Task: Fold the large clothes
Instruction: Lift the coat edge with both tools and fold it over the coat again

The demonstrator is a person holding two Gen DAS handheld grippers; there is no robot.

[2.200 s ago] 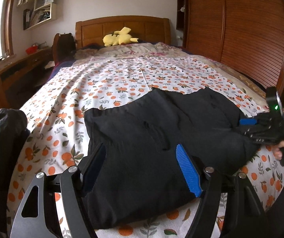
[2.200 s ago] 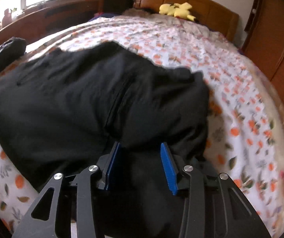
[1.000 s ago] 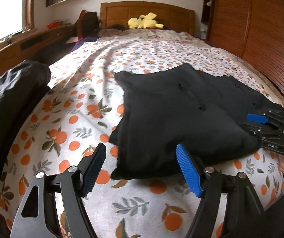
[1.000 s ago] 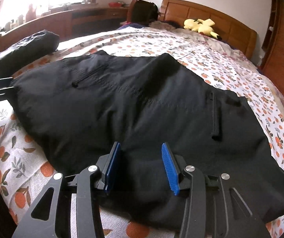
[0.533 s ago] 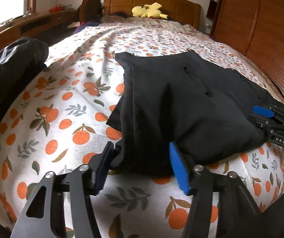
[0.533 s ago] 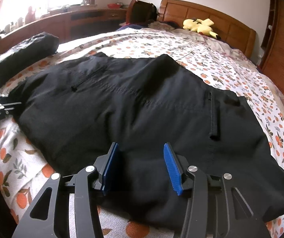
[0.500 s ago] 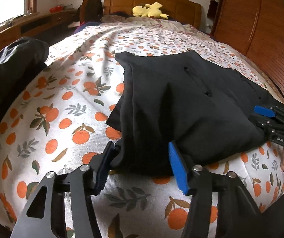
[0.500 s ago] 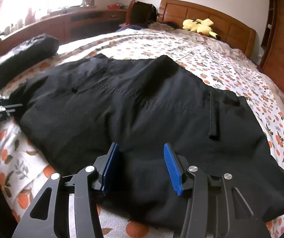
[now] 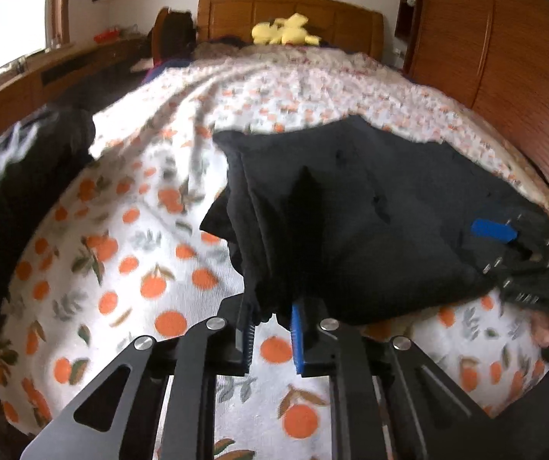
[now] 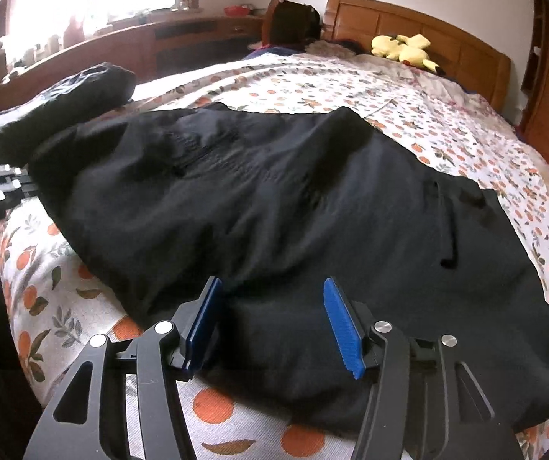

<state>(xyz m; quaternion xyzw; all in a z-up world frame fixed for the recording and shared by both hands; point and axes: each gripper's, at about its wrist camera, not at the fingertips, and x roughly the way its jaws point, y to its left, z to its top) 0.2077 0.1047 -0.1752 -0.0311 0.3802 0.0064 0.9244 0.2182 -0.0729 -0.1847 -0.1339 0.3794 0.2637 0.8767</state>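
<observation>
Black trousers (image 10: 293, 207) lie spread across the orange-print bedsheet (image 9: 128, 268). Your left gripper (image 9: 270, 327) is closing on their bunched left edge — fabric sits between the pads. Your right gripper (image 10: 274, 322) is opening, straddling the near edge without pinching it — bare sheet lies beyond.

Large black garment (image 10: 312, 207) spread across the near end of an orange-print bed sheet (image 10: 446, 126), with 2 grippers at its near edge.

The left gripper (image 9: 270, 329) is at the garment's left corner, jaws closing with a bunched fold of cloth between them. The right gripper (image 10: 270, 322) sits over the near hem, jaws opening. A second dark bundle of clothing (image 10: 82, 88) lies on the bed to the garment's left. Far behind, a yellow plush toy (image 10: 404, 50) rests against the wooden headboard (image 10: 462, 46).
</observation>
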